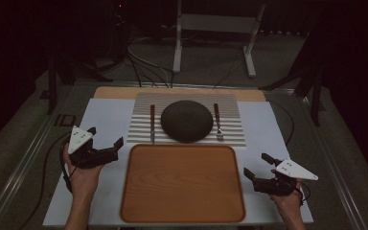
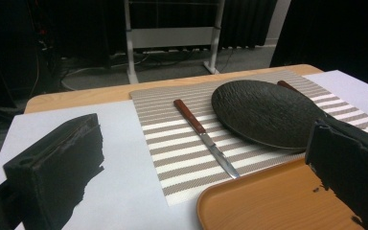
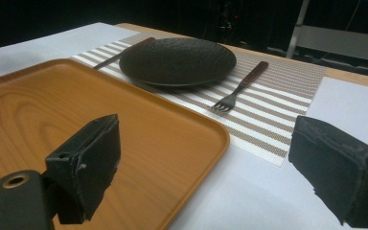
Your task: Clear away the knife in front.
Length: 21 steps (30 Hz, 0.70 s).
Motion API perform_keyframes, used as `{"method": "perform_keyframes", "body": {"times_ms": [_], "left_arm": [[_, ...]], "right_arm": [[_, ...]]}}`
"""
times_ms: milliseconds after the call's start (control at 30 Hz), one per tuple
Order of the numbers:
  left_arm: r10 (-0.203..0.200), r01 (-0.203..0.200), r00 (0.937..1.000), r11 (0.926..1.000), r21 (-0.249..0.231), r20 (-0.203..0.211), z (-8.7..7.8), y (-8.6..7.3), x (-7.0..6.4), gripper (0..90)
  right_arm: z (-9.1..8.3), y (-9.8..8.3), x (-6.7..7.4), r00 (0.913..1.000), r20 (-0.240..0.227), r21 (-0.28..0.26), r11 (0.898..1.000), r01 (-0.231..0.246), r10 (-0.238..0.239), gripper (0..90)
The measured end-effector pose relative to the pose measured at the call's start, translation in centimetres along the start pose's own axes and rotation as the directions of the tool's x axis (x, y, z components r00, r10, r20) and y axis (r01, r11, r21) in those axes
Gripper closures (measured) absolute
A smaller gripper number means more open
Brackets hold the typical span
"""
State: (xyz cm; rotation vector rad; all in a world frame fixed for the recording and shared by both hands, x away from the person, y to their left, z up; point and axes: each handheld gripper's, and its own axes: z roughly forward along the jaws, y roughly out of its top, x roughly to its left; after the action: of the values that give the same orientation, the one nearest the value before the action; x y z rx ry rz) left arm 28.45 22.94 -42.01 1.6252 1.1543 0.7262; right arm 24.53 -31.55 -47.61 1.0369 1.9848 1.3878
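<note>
Dark room, cables and a white stand on the floor beyond the table. High view: a white sheet [image 1: 103, 120] covered the table, with a striped placemat [image 1: 230, 136] at its far edge and an empty wooden tray [image 1: 182, 184] at the near edge. On the mat sat a dark plate [image 1: 187, 120], knife [image 1: 152, 123] just off its left, fork [image 1: 217, 122] just off its right. Left gripper [image 1: 106, 136] hovered off the tray's far left corner, jaws apart, nothing held; right gripper [image 1: 256, 166] hung off the tray's right edge, jaws likewise spread and empty.

Left gripper view: the knife [image 2: 204, 137] lay flat on the mat, wooden handle away, blade tip near the tray rim [image 2: 220, 191]. The plate [image 2: 266, 112] was close beside it, not touching as far as could be told.

Right gripper view: the fork [image 3: 240, 87] lay tines toward the tray [image 3: 191, 129], handle pointing to the table's far edge.

Judgement: cutlery is thin, stiff, light and lies flat, so hard to get under; the wooden handles look like the better purchase, the metal likely slippery. The plate looks heavy, rigid, breakable; best taken at its rim.
</note>
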Motion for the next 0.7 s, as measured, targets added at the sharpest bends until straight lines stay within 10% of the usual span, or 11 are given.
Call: {"method": "perform_keyframes", "body": {"times_ms": [700], "left_arm": [[0.006, -0.006, 1.0, 0.9999, 0.014, 0.0, 2.3, 0.9, -0.4, 0.1]], "right_arm": [[0.0, 0.0, 0.0, 1.0, 0.0, 0.001, 1.0, 0.001, -0.001, 10.9]]}}
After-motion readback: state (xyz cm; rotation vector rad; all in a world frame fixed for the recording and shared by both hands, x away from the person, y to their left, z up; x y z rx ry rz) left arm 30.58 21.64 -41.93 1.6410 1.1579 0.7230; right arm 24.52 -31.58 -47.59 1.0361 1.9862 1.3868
